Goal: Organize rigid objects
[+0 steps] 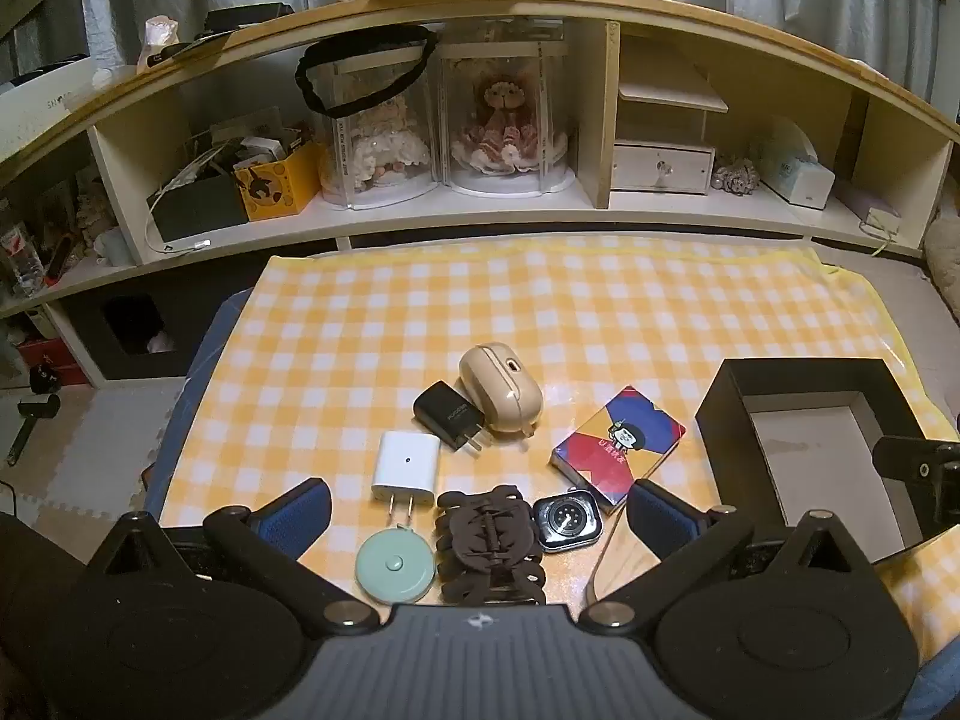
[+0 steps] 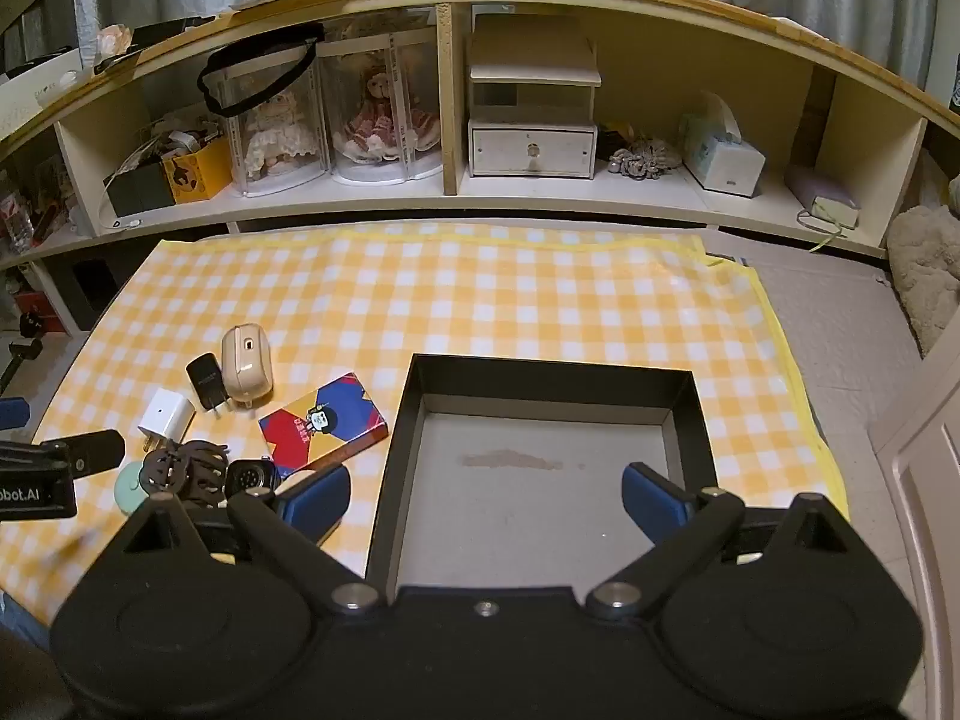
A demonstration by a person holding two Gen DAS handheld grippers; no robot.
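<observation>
Looks like the very start: nothing is in the black box yet, its grey cardboard floor is bare, and all the small stuff sits in a cluster on the yellow checked cloth over the counter, just left of the box.

Left gripper hovers over the near end of that cluster, fingers spread wide, holding nothing. Right gripper hangs above the box, also spread and empty.

Likely next: the left one drops onto something close. The brown hair claw is knobbly and toothy, the mint round disc flat and smooth, so a low pinch. The white charger and black charger are blocky hard plastic, the watch glossy, the beige case rounded and slippery-looking, and the colourful card box is flat-sided.
</observation>
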